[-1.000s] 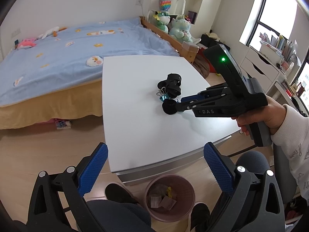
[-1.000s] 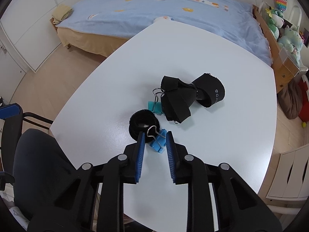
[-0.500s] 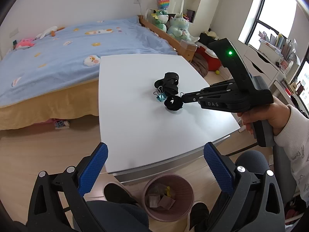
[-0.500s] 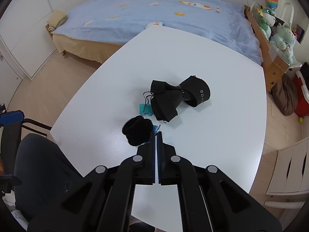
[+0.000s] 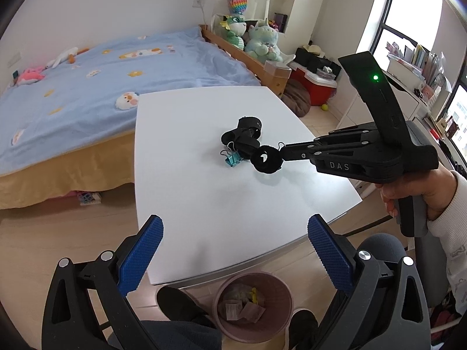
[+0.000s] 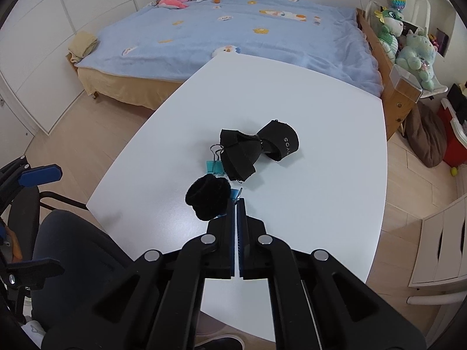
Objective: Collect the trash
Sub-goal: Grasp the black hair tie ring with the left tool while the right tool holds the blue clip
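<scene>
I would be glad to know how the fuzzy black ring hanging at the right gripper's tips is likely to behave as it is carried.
The fuzzy black ring looks soft, so probably floppy and light. The right gripper seems shut on the blue binder clip beside it, so the ring may swing or slip free.

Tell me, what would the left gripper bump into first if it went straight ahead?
Probably the bare white tabletop: the open left gripper points down across it, short of the fluffy black scrunchie held by the right gripper. Depth is unclear.
</scene>
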Available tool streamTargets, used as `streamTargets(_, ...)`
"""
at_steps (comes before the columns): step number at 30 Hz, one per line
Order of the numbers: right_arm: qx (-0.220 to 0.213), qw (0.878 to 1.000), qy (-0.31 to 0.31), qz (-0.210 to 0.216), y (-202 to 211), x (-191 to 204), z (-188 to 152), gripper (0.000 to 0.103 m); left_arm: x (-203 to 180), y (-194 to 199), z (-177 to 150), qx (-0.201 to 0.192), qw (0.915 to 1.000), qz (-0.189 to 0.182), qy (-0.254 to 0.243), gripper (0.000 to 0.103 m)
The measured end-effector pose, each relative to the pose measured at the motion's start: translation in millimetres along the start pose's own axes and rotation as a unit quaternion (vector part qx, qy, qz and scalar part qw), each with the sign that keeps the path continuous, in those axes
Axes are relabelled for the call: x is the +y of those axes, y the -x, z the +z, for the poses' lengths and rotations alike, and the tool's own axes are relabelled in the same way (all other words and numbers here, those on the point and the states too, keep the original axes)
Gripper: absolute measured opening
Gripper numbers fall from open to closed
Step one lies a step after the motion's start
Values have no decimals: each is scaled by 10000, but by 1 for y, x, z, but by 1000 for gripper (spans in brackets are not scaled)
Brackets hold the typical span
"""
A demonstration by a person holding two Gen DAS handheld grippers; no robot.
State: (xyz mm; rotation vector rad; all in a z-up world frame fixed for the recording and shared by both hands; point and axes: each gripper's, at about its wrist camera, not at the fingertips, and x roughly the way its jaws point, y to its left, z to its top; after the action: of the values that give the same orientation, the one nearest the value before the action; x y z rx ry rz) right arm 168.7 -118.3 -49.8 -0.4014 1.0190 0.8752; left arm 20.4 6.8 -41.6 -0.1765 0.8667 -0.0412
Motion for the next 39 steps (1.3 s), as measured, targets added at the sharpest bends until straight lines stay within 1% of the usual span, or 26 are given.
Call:
streamTargets(6, -14, 10000, -8, 88, 4, 1, -1, 1, 0, -13, 5, 76, 9999, 39, -102, 95)
streamTargets(9, -23, 9999, -37, 164, 6, 0, 0, 1, 1, -19, 8, 65, 9998, -50, -153, 95)
streamTargets(19, -72, 9983, -142, 559, 15, 4, 4, 1, 8, -35, 22, -100, 9975, -691, -100, 95)
streamTargets(24, -104, 9969, -173, 766, 19, 5, 4, 1, 11, -42, 26, -210, 9937, -1095, -74, 95)
streamTargets(28, -132, 9952, -187, 947, 23, 7, 4, 1, 13, -46, 29, -302, 9909, -1310, -43, 94)
streamTargets(31, -158, 9943, -198, 1040, 26, 8, 4, 1, 12, -49, 30, -250, 9891, -1447, -68, 83)
streamTargets(33, -172, 9935, -208, 1110, 28, 9, 4, 1, 11, -52, 31, -193, 9881, -1519, -105, 72)
streamTargets(37, -170, 9933, -153, 1134, 29, 11, 5, 1, 9, -52, 32, -200, 9873, -1574, -121, 67)
streamTargets(38, -167, 9933, -148, 1133, 29, 10, 4, 1, 9, -52, 32, -205, 9870, -1592, -116, 62)
streamTargets(39, -162, 9934, -145, 1126, 29, 11, 4, 1, 8, -52, 32, -203, 9867, -1608, -114, 61)
